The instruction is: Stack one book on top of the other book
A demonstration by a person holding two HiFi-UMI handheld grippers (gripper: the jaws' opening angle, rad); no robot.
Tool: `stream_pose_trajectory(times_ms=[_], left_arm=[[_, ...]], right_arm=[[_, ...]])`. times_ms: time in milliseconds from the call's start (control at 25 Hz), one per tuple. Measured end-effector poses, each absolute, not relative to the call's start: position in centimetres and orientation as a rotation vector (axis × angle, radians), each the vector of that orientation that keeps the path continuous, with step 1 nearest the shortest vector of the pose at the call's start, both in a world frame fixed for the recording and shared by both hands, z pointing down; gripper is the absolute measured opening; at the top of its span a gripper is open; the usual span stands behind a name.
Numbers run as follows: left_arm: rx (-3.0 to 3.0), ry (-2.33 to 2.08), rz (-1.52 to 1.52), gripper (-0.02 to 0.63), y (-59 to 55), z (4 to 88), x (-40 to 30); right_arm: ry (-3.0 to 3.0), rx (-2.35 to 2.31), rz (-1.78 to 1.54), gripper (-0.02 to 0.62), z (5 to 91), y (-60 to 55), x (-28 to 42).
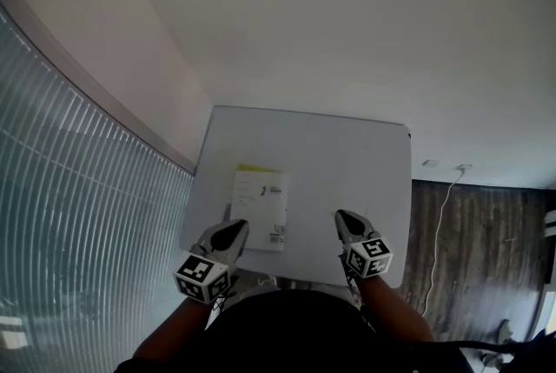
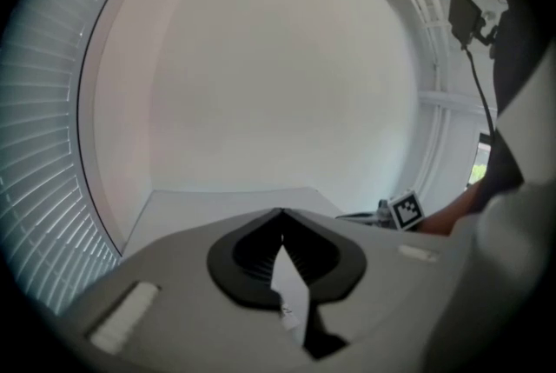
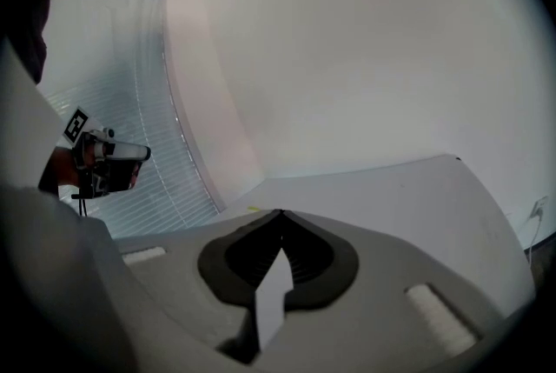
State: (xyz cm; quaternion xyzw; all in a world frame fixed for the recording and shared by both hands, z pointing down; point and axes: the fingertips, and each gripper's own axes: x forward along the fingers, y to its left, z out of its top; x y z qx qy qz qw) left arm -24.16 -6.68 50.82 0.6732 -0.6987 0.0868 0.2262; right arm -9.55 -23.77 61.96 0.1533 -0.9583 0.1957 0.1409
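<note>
White book (image 1: 260,208) on grey table (image 1: 347,154), cover print too small to read.

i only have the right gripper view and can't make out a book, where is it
observer: head view shows a white book lying flat on the table, left of the right gripper and apart from it
operator: is the left gripper on it
observer: the left gripper is at the book's near left corner, jaws together and empty; contact unclear
operator: any second book
observer: a yellow strip shows along the white book's far edge, maybe one underneath, can't tell
</note>
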Motion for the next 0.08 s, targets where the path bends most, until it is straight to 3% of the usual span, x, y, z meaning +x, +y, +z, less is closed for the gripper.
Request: stream_pose_trajectory(times_ms=[80], left_arm=[[1.843, -1.925, 0.239, 0.003, -7.48, 51.42, -23.62]], right_arm=[[-2.760, 0.427, 0.585, 0.002, 62.93, -24.42, -9.27]])
